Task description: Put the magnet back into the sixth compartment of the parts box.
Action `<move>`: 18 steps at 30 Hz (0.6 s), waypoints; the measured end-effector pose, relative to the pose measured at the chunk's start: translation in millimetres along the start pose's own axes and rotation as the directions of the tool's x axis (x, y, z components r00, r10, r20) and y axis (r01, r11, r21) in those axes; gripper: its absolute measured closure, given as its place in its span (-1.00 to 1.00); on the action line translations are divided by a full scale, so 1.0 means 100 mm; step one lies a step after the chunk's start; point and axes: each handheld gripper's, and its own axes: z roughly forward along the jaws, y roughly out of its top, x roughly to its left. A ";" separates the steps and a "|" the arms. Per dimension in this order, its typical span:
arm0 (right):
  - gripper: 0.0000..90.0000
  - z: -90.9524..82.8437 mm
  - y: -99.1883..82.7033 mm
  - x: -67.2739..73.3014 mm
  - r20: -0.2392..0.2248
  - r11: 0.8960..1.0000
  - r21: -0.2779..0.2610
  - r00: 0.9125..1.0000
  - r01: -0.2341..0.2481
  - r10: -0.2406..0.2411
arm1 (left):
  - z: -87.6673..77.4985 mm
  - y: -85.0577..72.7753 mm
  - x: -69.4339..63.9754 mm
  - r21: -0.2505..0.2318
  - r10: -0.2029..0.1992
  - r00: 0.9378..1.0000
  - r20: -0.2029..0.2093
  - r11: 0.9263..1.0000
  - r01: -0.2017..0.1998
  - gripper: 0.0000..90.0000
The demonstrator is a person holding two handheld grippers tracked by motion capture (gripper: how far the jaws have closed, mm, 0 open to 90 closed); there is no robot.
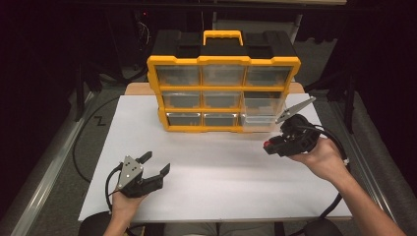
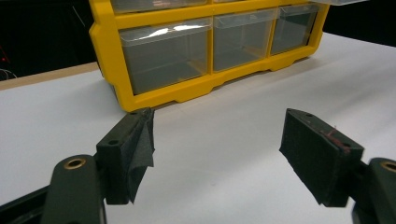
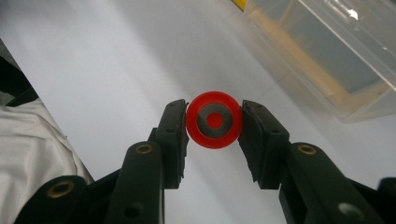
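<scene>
A yellow and black organizer (image 1: 223, 88) with clear drawers stands at the back of the white table (image 1: 211, 172). Its right middle drawer (image 1: 263, 112) is pulled out toward me. My right gripper (image 1: 269, 146) hovers just in front of that drawer, shut on a small red round piece (image 3: 214, 120) with a grey ring and red centre. The pads press the piece from both sides. My left gripper (image 1: 157, 163) rests low at the front left with its jaws wide apart and nothing between them; the organizer's bottom drawers (image 2: 168, 58) lie ahead of it.
The organizer's yellow handle (image 1: 223, 36) sticks up at the back. A wooden board edge (image 1: 137, 88) shows behind the white sheet. Dark floor and metal rails flank the table. Cables trail from both grippers.
</scene>
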 end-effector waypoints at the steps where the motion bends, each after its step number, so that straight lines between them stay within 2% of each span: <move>1: 0.43 -0.01 0.01 -0.01 0.000 1.000 -0.001 1.000 0.000 0.000 | 0.00 0.00 0.00 -0.002 -0.003 1.000 -0.001 1.000 0.003 -0.41; 15: 0.43 -0.17 0.11 -0.09 0.024 1.000 -0.021 1.000 -0.007 0.007 | 0.00 0.00 0.00 0.004 0.000 1.000 0.000 1.000 0.000 -0.41; 18: 0.43 -0.21 0.15 -0.08 0.028 1.000 -0.029 1.000 0.004 -0.003 | 0.00 0.00 0.00 0.001 -0.001 1.000 -0.001 1.000 0.001 -0.41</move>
